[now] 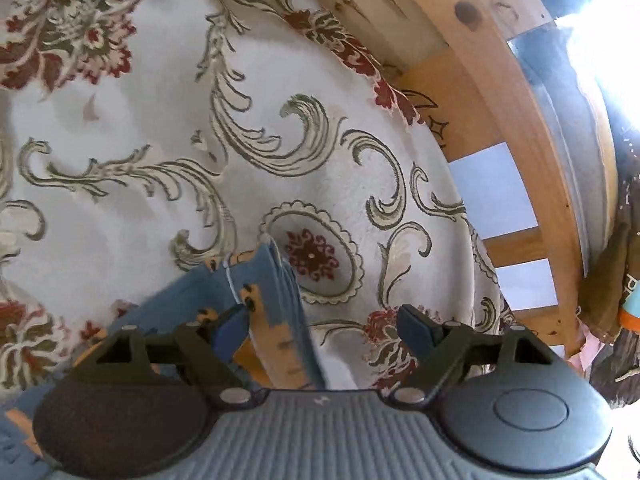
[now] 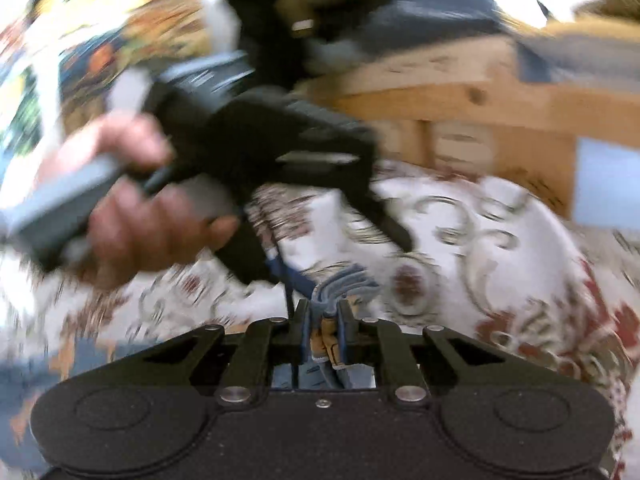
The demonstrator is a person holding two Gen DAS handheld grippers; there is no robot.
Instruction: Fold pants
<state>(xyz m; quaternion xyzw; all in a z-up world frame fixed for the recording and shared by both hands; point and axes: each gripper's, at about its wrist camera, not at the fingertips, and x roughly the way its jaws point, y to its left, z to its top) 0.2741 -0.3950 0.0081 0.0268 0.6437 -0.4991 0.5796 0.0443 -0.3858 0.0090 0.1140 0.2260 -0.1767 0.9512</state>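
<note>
nearest, in the right wrist view: right gripper with jaws pressed together, pinching a bunched edge of the pants, blue cloth with orange print, folds fanning out just past the fingertips toward 12 o'clock; best kept clamped firmly, since that stack of layers looks thick and likely to slip one ply at a time. in the left wrist view: left gripper with jaws spread wide, gripping nothing, the pants rising between them nearer the finger at 9 o'clock and seemingly brushing it; worth centring the cloth between the pads before closing, and taking all layers, not just the outer one. farther out: floral bedspread lying flat beneath, a fair surface for laying the fold down; better to lower the edge straight and smooth it rather than drop it. in the right wrist view at 10 o'clock: a hand around the handle of the left gripper, heavily blurred, so exact contact with the cloth cannot be told. farthest, from 12 to 3 o'clock: wooden bed frame; wise to keep the carried edge clear of its rails.
</note>
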